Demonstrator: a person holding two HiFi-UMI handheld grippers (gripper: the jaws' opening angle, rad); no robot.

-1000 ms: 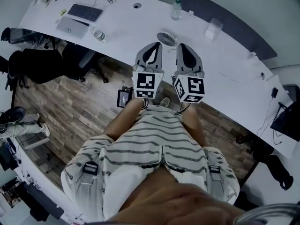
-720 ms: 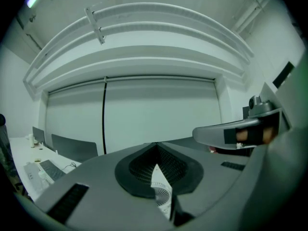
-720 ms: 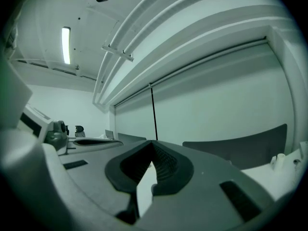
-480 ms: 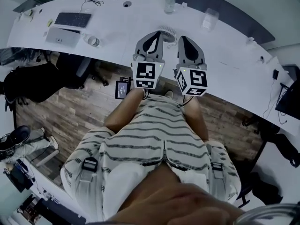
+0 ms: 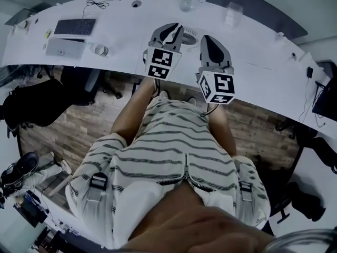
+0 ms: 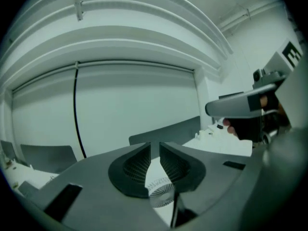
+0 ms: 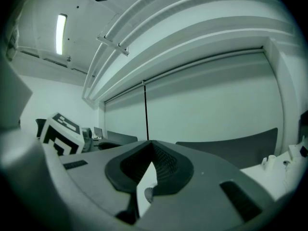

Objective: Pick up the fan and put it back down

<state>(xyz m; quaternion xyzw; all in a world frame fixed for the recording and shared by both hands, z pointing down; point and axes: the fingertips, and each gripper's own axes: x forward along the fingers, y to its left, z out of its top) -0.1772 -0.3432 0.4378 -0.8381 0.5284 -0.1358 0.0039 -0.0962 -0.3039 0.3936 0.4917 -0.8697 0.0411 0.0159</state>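
the left gripper (image 5: 177,29) has swung forward over the counter (image 5: 121,30) to the fan (image 5: 190,33), which stands untouched just beyond its jaws, now cracking apart on nothing, while the right gripper (image 5: 207,40) keeps its jaws together, so the pickup looks close.

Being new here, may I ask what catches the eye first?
The left gripper and right gripper hover side by side over the curved white desk, the small fan between their tips. The left's jaws have just been opening, nothing between them; the right's are shut.
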